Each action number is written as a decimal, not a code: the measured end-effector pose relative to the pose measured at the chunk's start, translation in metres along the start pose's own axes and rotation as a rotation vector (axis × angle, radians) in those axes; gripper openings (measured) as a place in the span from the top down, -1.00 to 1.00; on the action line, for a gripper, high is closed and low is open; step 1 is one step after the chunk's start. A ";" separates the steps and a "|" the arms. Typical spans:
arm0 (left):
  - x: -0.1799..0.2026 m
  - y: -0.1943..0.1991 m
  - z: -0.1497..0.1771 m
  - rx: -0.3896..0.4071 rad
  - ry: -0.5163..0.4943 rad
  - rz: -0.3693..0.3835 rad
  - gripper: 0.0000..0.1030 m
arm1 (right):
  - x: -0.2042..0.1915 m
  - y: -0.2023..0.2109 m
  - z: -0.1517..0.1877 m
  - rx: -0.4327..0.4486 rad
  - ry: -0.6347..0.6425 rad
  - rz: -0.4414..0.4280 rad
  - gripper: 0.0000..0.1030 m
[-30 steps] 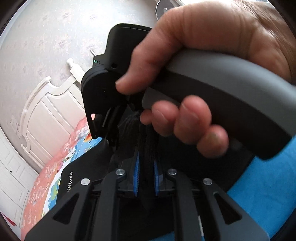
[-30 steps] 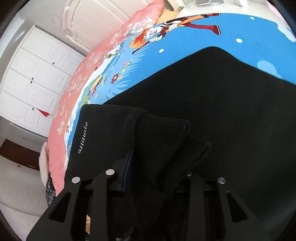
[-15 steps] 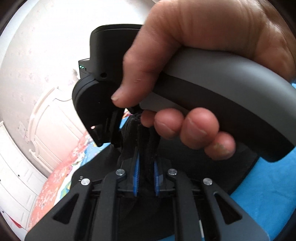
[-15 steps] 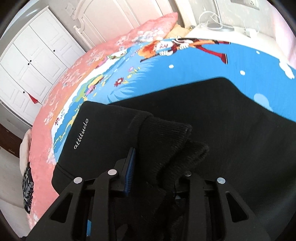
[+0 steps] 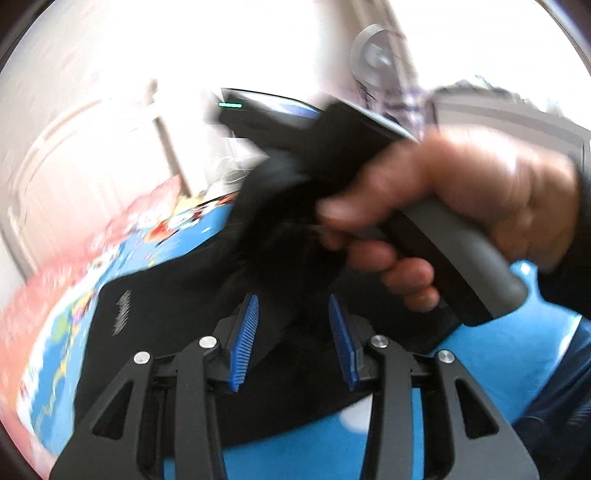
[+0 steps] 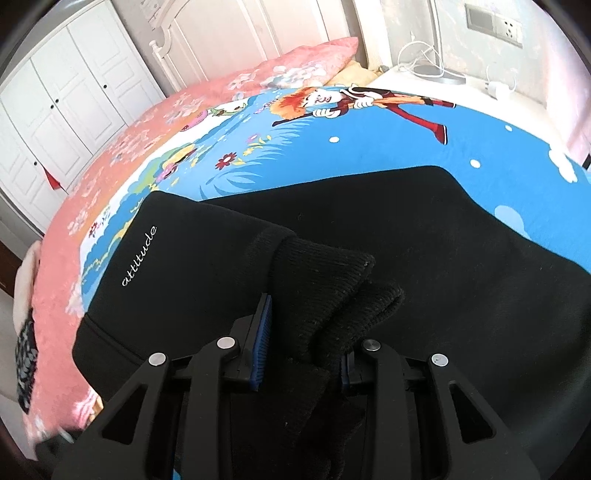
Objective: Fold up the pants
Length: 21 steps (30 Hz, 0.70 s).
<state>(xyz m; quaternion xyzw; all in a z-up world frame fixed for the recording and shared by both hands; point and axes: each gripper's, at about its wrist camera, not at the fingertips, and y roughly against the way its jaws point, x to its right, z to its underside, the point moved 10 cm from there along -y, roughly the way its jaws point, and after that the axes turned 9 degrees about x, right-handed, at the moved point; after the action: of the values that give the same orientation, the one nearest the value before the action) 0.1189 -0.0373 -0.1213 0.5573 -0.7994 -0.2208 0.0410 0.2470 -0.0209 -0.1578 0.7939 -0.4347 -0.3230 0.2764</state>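
Note:
Black pants (image 6: 424, 236) lie folded on the blue cartoon bedspread, with white "attitude" lettering (image 6: 139, 255) near the left edge. The ribbed cuffs (image 6: 325, 295) lie on top. My right gripper (image 6: 301, 347) has its jaws apart around the cuffs, the blue left pad (image 6: 260, 343) beside the cloth. In the left wrist view my left gripper (image 5: 293, 332) is open above the pants (image 5: 166, 314), its blue pads (image 5: 245, 332) wide apart. The hand holding the right gripper's handle (image 5: 461, 236) is close in front of it, blurred.
The bed has a blue cartoon cover (image 6: 369, 140) and a pink flowered border (image 6: 110, 158). White wardrobe doors (image 6: 62, 92) stand at the left, a headboard (image 6: 229, 33) behind. A nightstand with cables (image 6: 436, 74) stands at the far right.
My left gripper has opened and let go of the cloth, then swung back from the right hand. My right gripper's jaws have spread around the cuffs, and its view tilted down toward the bed.

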 end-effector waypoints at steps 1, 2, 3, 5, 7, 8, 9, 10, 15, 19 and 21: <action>-0.012 0.008 0.000 -0.002 0.051 -0.011 0.21 | 0.000 0.000 0.000 0.002 0.004 0.001 0.40; -0.030 0.015 0.000 -0.007 0.115 -0.026 0.21 | 0.000 0.000 0.000 0.003 0.006 0.001 0.40; -0.046 0.020 0.001 -0.013 0.164 -0.039 0.22 | 0.000 0.000 0.000 0.006 0.012 0.003 0.40; -0.094 0.021 0.009 -0.039 0.291 -0.094 0.29 | 0.000 0.001 0.000 0.011 0.016 0.003 0.40; -0.137 0.012 0.019 -0.081 0.374 -0.127 0.40 | 0.002 0.001 0.001 0.013 0.016 0.006 0.39; -0.152 0.006 0.030 -0.120 0.394 -0.152 0.46 | 0.003 0.001 0.001 0.014 0.016 0.012 0.39; -0.164 0.000 0.042 -0.163 0.405 -0.168 0.51 | 0.006 0.001 0.001 0.013 0.011 0.016 0.38; -0.173 -0.006 0.055 -0.219 0.424 -0.172 0.60 | 0.008 0.002 0.001 0.011 0.003 0.014 0.36; -0.203 -0.008 0.053 -0.228 0.474 -0.222 0.67 | 0.025 0.015 0.004 0.010 -0.041 0.013 0.33; -0.208 -0.004 0.060 -0.217 0.518 -0.209 0.65 | 0.060 0.048 0.002 0.050 -0.064 0.126 0.32; -0.209 0.000 0.058 -0.209 0.539 -0.198 0.60 | 0.077 0.067 -0.001 0.085 -0.092 0.184 0.31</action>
<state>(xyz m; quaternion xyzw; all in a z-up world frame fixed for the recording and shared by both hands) 0.1794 0.1708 -0.1361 0.6639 -0.6743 -0.1487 0.2870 0.2449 -0.1196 -0.1300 0.7459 -0.5314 -0.3136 0.2507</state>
